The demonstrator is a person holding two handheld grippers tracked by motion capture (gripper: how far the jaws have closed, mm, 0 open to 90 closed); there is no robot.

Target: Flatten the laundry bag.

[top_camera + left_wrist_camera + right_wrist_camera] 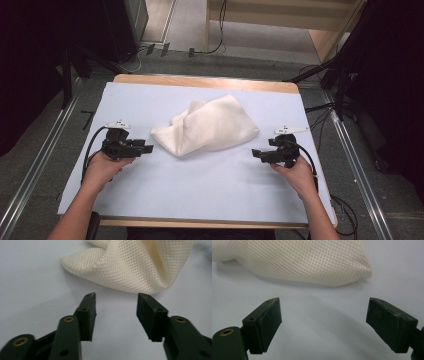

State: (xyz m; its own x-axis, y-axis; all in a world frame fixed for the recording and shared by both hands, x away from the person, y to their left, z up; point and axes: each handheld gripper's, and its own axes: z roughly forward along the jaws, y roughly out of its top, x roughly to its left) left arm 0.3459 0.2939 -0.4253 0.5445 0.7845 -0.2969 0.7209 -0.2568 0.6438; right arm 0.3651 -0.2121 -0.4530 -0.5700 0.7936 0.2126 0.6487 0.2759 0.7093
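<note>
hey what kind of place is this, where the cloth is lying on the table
Probably a lab or recording workspace, not a home. A cream mesh cloth lies on a table with a pale sheet over it, metal rails run along the grey floor beside it, and cables trail behind it.

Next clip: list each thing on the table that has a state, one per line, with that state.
cloth: crumpled in a loose heap, lying on the table, touched by neither gripper
left gripper: open, nothing between its fingers, just short of the cloth's near edge
right gripper: open, nothing between its fingers, apart from the cloth
table: covered by a flat pale sheet
</note>
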